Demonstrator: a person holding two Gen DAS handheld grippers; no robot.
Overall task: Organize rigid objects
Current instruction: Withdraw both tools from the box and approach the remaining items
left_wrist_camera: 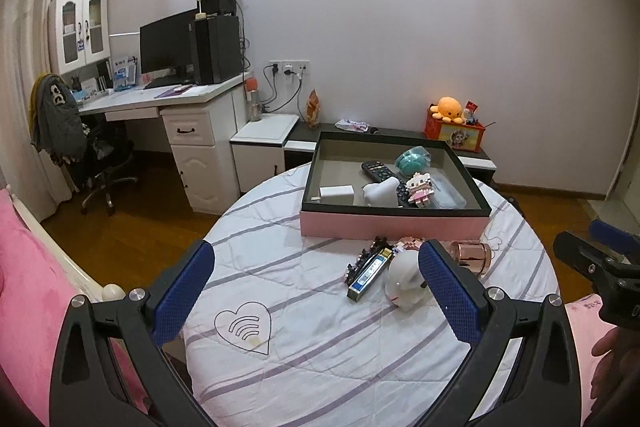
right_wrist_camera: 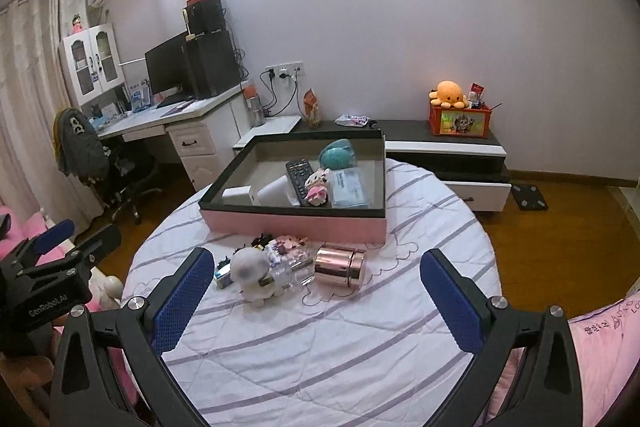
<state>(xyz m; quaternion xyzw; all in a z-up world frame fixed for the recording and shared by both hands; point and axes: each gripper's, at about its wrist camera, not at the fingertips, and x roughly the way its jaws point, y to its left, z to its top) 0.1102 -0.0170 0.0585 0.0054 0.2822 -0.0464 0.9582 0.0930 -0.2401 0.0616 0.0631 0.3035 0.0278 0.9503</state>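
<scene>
At centre frame on the striped quilt (left_wrist_camera: 320,347), loose items — white figure (left_wrist_camera: 404,285), rose-gold canister (right_wrist_camera: 340,265), harmonica box (left_wrist_camera: 370,277) — lay just below the pink tray (left_wrist_camera: 394,225), while my left gripper (left_wrist_camera: 316,299) and right gripper (right_wrist_camera: 318,301) hung wide open, holding nothing.

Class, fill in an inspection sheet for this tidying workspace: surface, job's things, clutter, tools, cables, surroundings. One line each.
Surface: round table under a striped white quilted cover.
Job's things: pink box holds a remote, teal object, block figure and white items. Loose in front: white toy, rose-gold canister, harmonica, black clip.
Clutter: clear item among the loose pile.
Tools: left tool and right tool both open, empty, short of the pile.
Cables: plugged into the wall sockets.
Surroundings: desk with monitor, office chair, low cabinet with orange plush.
</scene>
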